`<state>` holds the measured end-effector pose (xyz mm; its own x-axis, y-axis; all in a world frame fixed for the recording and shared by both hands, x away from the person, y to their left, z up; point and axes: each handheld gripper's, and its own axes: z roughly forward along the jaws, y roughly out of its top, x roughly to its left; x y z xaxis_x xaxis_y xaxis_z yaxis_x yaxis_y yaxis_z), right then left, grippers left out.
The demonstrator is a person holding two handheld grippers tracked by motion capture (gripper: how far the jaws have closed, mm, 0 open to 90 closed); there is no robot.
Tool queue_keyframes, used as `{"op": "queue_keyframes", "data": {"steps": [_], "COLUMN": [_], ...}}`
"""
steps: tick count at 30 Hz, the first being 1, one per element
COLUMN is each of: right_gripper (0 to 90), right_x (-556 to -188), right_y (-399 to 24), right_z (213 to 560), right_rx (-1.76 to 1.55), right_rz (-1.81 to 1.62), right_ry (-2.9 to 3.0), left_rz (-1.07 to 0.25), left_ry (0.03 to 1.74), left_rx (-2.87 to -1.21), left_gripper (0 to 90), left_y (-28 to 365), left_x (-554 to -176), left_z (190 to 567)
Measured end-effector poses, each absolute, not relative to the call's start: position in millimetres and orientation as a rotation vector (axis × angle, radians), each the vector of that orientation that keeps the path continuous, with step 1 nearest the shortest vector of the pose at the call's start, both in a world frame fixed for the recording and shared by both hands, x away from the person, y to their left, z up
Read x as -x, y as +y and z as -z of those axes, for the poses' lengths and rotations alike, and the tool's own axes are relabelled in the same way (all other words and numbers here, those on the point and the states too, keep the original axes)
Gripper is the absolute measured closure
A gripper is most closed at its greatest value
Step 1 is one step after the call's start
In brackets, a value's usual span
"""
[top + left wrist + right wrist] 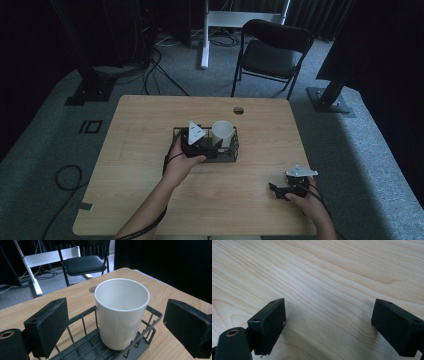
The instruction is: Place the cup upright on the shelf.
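Dim room, wooden table (150,190) with a folding chair (272,52) behind it. Left tongs (117,325) hang released around the white cup (121,312), pads clear of it; the cup's upright in the wire basket (152,315) mid-table. I'd square up, then squeeze low and evenly. Right tongs (328,327) rest released, empty, near the table's right edge.

No readable writing, label, brand or number anywhere: none on the white cup (121,312), the wire basket (150,326) or the wooden surface (332,272) (plain grain).
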<state>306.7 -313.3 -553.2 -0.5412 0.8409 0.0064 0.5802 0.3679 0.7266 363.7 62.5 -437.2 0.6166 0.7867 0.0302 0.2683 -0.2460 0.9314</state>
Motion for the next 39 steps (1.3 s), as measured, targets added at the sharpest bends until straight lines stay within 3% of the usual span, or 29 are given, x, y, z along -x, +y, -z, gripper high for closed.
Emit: {"op": "queue_keyframes", "data": {"steps": [20, 28, 39], "right_gripper": [12.0, 12.0, 12.0], "right_x": [-306.6, -306.6, -306.5], "right_y": [-313.2, -313.2, -313.1], "right_z": [553.3, 553.3, 553.3], "right_rx": [-1.243, -1.243, -1.245], "right_rz": [-0.983, -0.982, -0.982], "right_ry": [2.267, 2.268, 2.267], "left_rz": [-0.628, -0.697, -0.707], "left_ry": [0.86, 0.861, 0.945], "left_rx": [-1.796, -1.796, -1.762], "left_gripper": [6.6, 6.6, 6.6], "left_y": [106.4, 123.7, 155.2], "left_x": [-327.0, -305.5, -287.9], "left_z": [450.3, 454.6, 470.8]}}
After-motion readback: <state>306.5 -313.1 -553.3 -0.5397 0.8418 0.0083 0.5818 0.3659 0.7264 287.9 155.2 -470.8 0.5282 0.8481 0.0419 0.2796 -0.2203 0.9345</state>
